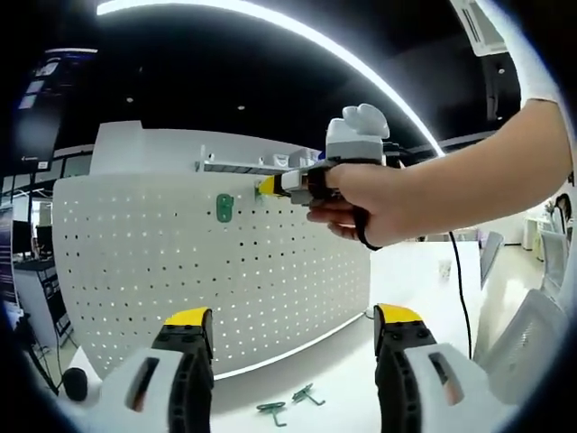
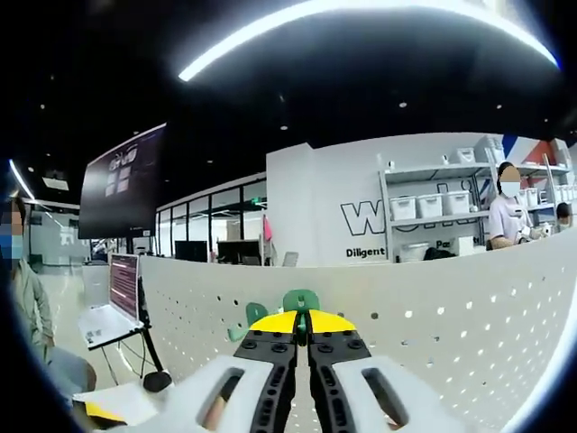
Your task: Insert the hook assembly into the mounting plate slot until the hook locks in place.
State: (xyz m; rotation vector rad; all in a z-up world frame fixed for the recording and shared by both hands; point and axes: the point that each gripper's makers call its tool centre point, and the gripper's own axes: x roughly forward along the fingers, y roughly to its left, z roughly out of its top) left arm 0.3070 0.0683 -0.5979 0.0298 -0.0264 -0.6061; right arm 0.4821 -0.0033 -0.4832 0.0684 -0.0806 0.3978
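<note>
Right fingers [image 2: 303, 321] pinch green hook [image 2: 300, 299] at pegboard [image 2: 451, 307]; left gripper [image 1: 293, 329] spread

The wall [image 2: 361, 194] reads "W…" and "Diligent".

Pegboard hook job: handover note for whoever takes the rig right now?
Right gripper: jaws shut on a green hook, held up at the white pegboard. From the left gripper view it sits just right of a green hook already on the board.
Left gripper: jaws open, holding nothing, low in front of the pegboard.
Two spare green hooks lie on the table between the left jaws.
Done: one hook is on the board. Whether the held hook is seated or locked cannot be told.
Left: push it in until it locks, then release.
</note>
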